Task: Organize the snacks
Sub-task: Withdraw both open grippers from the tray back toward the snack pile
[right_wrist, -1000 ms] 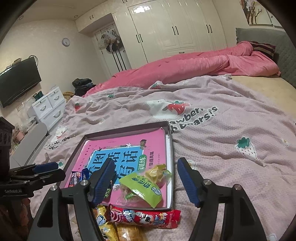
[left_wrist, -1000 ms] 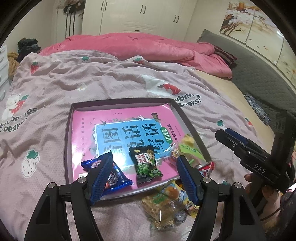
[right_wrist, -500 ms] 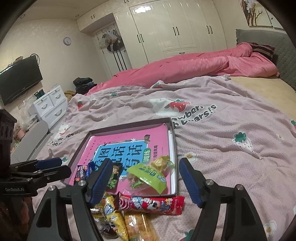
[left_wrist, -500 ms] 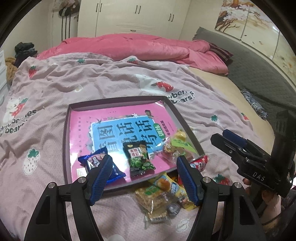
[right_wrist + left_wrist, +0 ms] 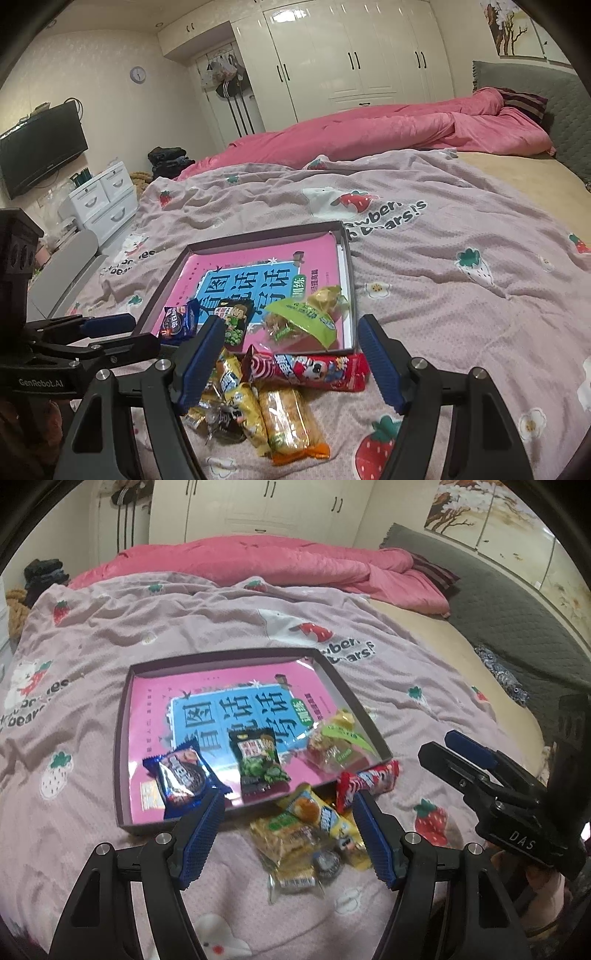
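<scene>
A shallow dark tray [image 5: 221, 654] lies on the bed with a pink book as its floor. Along its near side lie a blue cookie packet [image 5: 181, 775], a green pea packet [image 5: 258, 764] and a clear packet with a green label [image 5: 336, 742]. In front of the tray a red packet [image 5: 306, 369] and a pile of yellow snack packets [image 5: 266, 410] rest on the blanket. My left gripper [image 5: 288, 812] hovers open over the pile, holding nothing. My right gripper [image 5: 291, 343] is open above the red packet, also holding nothing. Each gripper shows in the other's view: right [image 5: 439, 746], left [image 5: 142, 331].
The pink strawberry-print blanket [image 5: 110, 635] covers the bed, with a rumpled pink duvet [image 5: 258, 561] at the far side. A white drawer unit [image 5: 103, 199] and a wall TV [image 5: 40, 147] stand to the left. White wardrobes line the back wall.
Both grippers have drawn back from the tray toward the near side, so more of the snack pile in front of it shows. Nothing was picked up.
</scene>
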Demonstrator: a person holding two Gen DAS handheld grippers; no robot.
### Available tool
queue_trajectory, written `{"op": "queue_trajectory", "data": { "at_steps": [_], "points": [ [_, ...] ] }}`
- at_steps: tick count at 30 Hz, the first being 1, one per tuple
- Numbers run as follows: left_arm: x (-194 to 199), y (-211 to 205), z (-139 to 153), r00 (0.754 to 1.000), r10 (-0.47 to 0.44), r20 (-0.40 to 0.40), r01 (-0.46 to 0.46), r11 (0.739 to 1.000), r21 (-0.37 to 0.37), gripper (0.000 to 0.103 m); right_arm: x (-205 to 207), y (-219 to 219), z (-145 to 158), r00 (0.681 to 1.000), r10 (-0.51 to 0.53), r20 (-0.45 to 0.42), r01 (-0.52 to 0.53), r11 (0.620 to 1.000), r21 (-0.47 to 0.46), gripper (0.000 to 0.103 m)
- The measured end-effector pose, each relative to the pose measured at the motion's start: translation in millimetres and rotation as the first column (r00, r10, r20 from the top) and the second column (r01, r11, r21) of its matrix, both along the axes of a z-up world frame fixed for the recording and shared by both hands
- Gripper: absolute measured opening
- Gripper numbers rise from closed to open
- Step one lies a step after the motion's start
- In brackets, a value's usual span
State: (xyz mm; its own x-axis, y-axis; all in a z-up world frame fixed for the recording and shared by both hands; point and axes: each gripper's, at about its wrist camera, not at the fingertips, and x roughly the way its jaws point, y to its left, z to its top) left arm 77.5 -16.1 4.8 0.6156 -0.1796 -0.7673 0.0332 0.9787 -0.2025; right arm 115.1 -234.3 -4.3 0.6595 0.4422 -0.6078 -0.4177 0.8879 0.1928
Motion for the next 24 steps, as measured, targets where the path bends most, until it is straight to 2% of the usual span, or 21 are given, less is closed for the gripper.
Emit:
{"op": "queue_trajectory", "data": {
  "at_steps": [24],
  "points": [
    [-30, -10, -16, 0.995, -0.061, -0.083, 0.06, 0.998, -0.019, 0.073, -24, -16, -3, 0.999, -0.02, -0.039, 0.02, 1.0, -0.003, 0.077]
  ]
}}
